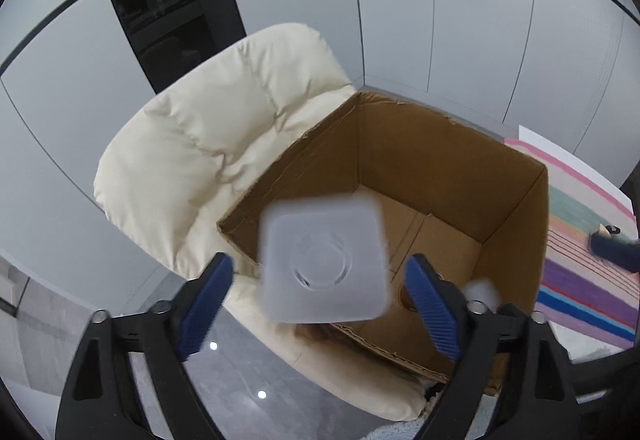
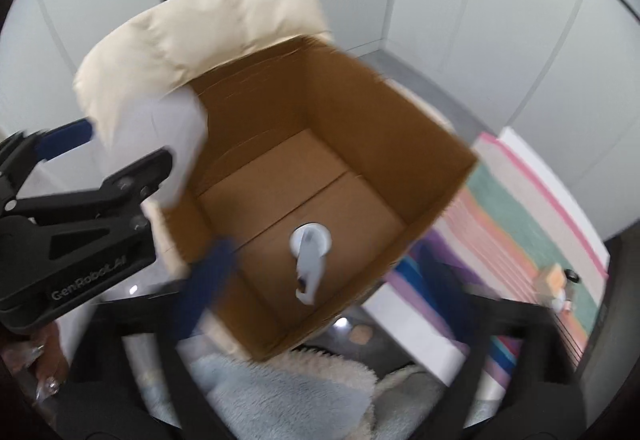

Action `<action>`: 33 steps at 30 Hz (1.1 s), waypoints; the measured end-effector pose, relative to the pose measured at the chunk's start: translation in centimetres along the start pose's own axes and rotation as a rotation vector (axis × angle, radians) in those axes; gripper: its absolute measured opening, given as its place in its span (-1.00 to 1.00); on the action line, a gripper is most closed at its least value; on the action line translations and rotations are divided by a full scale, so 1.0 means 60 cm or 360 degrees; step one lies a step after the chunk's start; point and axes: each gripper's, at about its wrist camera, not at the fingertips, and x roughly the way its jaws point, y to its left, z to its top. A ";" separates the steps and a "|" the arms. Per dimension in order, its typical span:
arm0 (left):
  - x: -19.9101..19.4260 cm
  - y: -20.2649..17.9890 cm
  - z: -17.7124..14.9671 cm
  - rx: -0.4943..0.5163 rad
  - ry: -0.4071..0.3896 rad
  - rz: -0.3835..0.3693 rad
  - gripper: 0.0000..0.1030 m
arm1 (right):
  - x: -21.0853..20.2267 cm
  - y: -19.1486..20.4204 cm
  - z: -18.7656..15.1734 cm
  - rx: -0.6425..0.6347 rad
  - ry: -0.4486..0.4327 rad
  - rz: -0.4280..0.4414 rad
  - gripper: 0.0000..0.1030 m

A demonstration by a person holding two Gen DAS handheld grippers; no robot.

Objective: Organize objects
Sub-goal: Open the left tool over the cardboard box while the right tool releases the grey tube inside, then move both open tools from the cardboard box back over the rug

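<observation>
An open brown cardboard box [image 1: 452, 176] rests on a cream padded chair [image 1: 208, 144]. In the left wrist view a translucent white square container [image 1: 324, 260] hangs blurred between my left gripper's [image 1: 320, 304] spread blue pads, touching neither, over the box's near-left corner. In the right wrist view the same container [image 2: 176, 144] shows white beside the left gripper's black body [image 2: 80, 216] at the box [image 2: 320, 144] rim. A small white and grey object [image 2: 310, 256] lies on the box floor. My right gripper [image 2: 332, 288] is open over the box; its fingers are blurred.
A striped multicoloured rug [image 1: 588, 260] lies right of the box, also in the right wrist view [image 2: 532, 224]. A light blue fluffy fabric [image 2: 288, 392] lies below the box. Pale wall panels and a dark glass panel [image 1: 160, 0] stand behind the chair.
</observation>
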 end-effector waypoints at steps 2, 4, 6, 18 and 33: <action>0.004 0.003 -0.003 -0.0017 0.0030 -0.0050 0.84 | -0.006 0.001 0.001 -0.0020 -0.0026 -0.0018 1.00; 0.007 0.004 -0.004 -0.0031 0.0056 -0.0081 0.84 | -0.006 -0.001 0.003 -0.0024 -0.0021 -0.0022 1.00; 0.009 0.003 -0.004 -0.0026 0.0058 -0.0079 0.84 | -0.002 -0.003 0.003 -0.0012 -0.0004 -0.0018 1.00; 0.012 -0.003 -0.007 -0.0007 0.0074 -0.0082 0.84 | 0.005 -0.015 -0.008 0.0044 0.0025 0.0007 1.00; 0.009 -0.006 -0.011 -0.0016 0.0077 -0.0086 0.84 | -0.005 -0.021 -0.017 0.0070 0.0030 -0.0011 1.00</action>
